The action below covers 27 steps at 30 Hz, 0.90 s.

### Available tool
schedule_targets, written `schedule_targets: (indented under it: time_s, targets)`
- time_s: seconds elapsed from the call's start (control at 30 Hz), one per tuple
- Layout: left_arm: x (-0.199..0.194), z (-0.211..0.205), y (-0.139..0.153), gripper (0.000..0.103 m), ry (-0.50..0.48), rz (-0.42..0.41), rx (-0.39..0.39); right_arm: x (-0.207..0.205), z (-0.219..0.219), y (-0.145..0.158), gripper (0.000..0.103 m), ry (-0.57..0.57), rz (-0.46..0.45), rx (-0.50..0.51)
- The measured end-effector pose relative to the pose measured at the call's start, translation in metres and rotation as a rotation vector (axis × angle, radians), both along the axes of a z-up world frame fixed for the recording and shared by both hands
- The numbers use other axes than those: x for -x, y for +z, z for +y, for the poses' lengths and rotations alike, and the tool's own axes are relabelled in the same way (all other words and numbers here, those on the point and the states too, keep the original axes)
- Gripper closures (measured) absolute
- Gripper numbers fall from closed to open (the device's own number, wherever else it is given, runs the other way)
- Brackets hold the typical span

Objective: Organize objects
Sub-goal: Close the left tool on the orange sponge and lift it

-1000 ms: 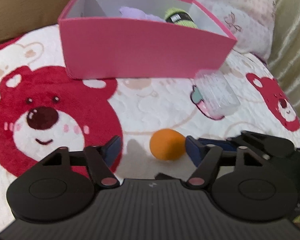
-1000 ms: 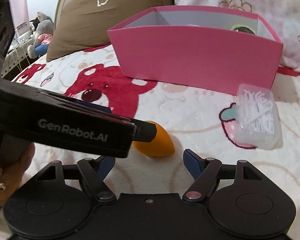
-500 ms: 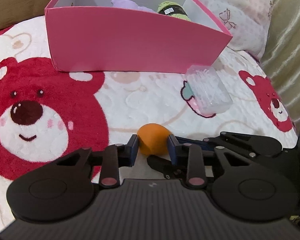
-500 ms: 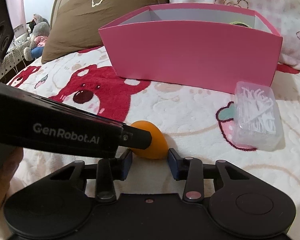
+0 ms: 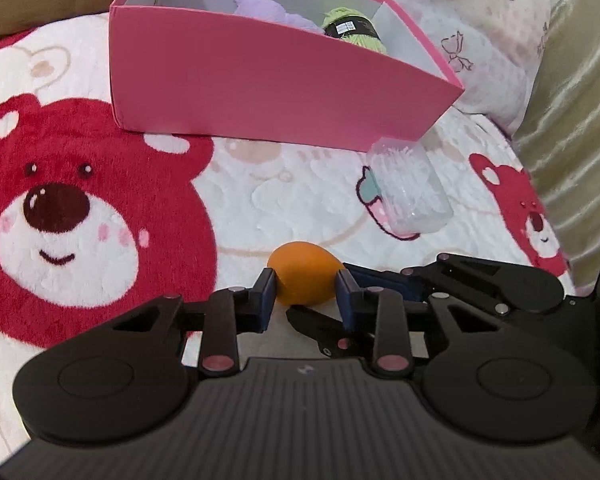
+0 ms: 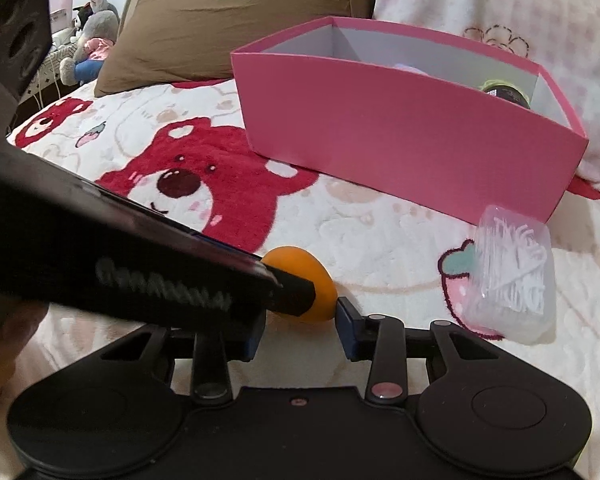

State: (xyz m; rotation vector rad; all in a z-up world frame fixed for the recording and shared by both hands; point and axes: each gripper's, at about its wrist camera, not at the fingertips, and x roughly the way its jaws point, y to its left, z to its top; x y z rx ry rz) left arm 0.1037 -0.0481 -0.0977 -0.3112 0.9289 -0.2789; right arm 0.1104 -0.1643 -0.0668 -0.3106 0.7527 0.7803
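An orange egg-shaped sponge (image 5: 305, 273) is clamped between the blue pads of my left gripper (image 5: 305, 294), a little above the bear blanket. In the right wrist view the sponge (image 6: 320, 288) sits by my right gripper (image 6: 300, 326), whose jaws are partly closed around the left gripper's tip; whether they touch the sponge is hidden. A pink box (image 5: 268, 80) stands behind, holding green yarn (image 5: 354, 30) and a purple item (image 5: 268, 10). A clear plastic case of floss picks (image 5: 410, 196) lies on the blanket to the right.
The bed has a white blanket with red bears (image 5: 80, 208). A brown pillow (image 6: 236, 20) and a floral pillow (image 5: 480, 20) lie behind the box. A curtain (image 5: 580, 100) hangs at the right. Plush toys (image 6: 88, 40) sit far left.
My left gripper closed on the orange sponge and lifted it slightly toward the box. My right gripper's jaws narrowed from wide open.
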Motion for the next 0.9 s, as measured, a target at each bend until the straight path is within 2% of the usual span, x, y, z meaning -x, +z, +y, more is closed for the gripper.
schedule_targets:
  time_s: [0.13,0.37,0.53,0.63,0.73,0.9]
  targets:
    - [0.005,-0.003,0.005,0.072,-0.013,0.015,-0.013,0.004,-0.001,0.005,0.059,0.008,0.007,0.004]
    - [0.012,0.004,0.019,0.072,-0.013,0.041,0.026,0.012,-0.002,0.014,0.056,0.019,0.03,-0.002]
    - [0.018,0.007,0.033,0.072,-0.001,0.018,0.044,0.02,-0.003,0.026,0.054,0.021,0.015,-0.014]
    - [0.019,0.004,0.038,0.072,-0.025,0.031,0.042,0.021,-0.002,0.034,0.052,0.0,0.013,-0.005]
    - [0.025,0.001,0.046,0.072,-0.043,0.01,0.025,0.02,-0.002,0.041,0.049,-0.018,0.033,-0.006]
    - [0.031,0.004,0.059,0.072,-0.048,-0.002,0.041,0.025,-0.003,0.054,0.049,-0.016,0.03,-0.008]
